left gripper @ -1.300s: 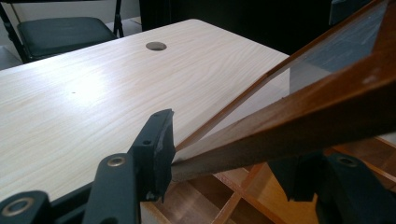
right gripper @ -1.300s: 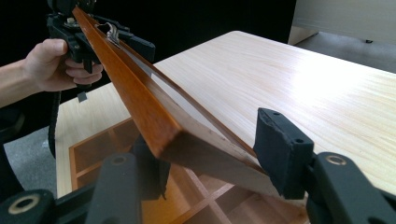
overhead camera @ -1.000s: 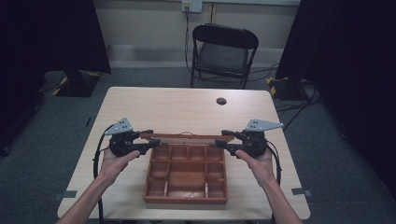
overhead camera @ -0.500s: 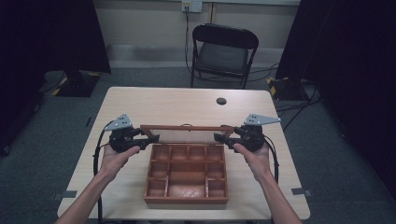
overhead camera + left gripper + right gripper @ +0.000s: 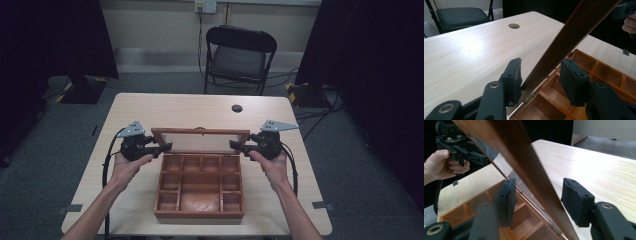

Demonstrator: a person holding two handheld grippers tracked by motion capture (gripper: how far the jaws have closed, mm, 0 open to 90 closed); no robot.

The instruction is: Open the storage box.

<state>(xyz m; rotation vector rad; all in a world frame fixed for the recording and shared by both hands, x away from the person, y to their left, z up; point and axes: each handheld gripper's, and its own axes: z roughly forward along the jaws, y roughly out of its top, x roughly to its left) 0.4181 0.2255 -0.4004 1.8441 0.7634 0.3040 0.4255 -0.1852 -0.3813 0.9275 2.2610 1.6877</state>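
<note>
A brown wooden box (image 5: 200,214) with several open compartments lies on the table's near middle. Its hinged lid (image 5: 200,132), a wooden frame around a clear pane, stands raised at the back. My left gripper (image 5: 165,148) is at the lid's left edge; its jaws have just been closing. In the left gripper view (image 5: 541,75) both pads touch the lid's frame (image 5: 574,27) above a brass hinge (image 5: 529,99). My right gripper (image 5: 236,146) is at the lid's right edge. In the right gripper view (image 5: 540,197) the lid (image 5: 506,140) passes between open jaws with a gap.
The light wooden table (image 5: 175,107) has a round cable hole (image 5: 237,108) at the back. A black folding chair (image 5: 239,55) stands behind it. Dark curtains hang at both sides. Bare table lies left and right of the box.
The lid has swung up from a low tilt to nearly upright. Both grippers have risen slightly with it at its two side edges.
</note>
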